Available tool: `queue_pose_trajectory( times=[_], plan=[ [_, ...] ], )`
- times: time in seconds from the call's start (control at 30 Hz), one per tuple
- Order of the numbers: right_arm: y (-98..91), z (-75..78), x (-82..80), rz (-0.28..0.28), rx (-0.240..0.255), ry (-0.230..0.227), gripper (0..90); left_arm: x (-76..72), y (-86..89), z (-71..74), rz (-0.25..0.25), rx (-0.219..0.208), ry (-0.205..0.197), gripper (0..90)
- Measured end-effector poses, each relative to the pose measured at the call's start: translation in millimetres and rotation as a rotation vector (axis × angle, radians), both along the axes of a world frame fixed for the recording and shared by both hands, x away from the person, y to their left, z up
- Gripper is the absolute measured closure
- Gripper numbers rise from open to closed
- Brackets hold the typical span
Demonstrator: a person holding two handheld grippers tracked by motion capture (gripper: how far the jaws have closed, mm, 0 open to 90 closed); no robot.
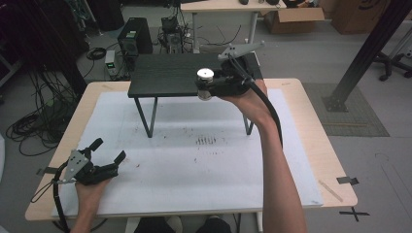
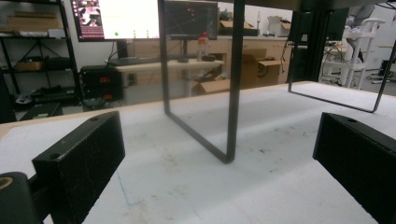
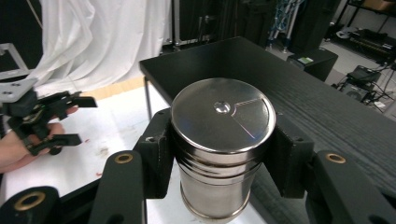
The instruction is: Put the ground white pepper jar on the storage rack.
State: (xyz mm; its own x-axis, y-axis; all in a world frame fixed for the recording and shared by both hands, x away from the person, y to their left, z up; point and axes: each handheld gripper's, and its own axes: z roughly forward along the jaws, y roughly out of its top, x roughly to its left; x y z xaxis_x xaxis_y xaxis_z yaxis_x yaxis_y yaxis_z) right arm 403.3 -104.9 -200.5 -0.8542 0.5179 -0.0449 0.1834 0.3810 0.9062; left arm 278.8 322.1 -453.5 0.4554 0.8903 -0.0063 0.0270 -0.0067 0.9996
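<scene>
The right hand-held gripper (image 1: 208,86) grasps a steel canister (image 3: 220,144) between its jaws, upright, at the front edge of a small black stand (image 1: 167,75) that sits on the white-covered desk (image 1: 194,165). The canister's base hangs just off that edge. The left hand-held gripper (image 1: 108,151) rests low near the desk's front left corner, jaws spread wide and empty.
</scene>
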Motion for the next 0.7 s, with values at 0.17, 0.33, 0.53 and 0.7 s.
queue_pose_trajectory(
  times=[0.17,0.33,0.53,0.7],
  plan=[
    [2.7,1.5,17.3,-0.023,-0.004,0.002,49.3,-0.1,-0.1,0.0,0.000,0.002,0.001,2.7],
    [4.8,3.0,28.3,-0.041,-0.011,0.000,49.3,-0.1,-0.3,0.0,0.001,0.002,-0.002,2.7],
    [3.6,0.0,45.3,-0.083,0.003,0.000,49.3,-0.3,-0.4,0.0,0.003,0.006,-0.002,2.8],
    [3.2,-3.8,55.4,-0.102,0.004,0.001,49.3,-0.2,-0.5,-0.1,0.004,0.004,-0.004,2.9]
  ],
)
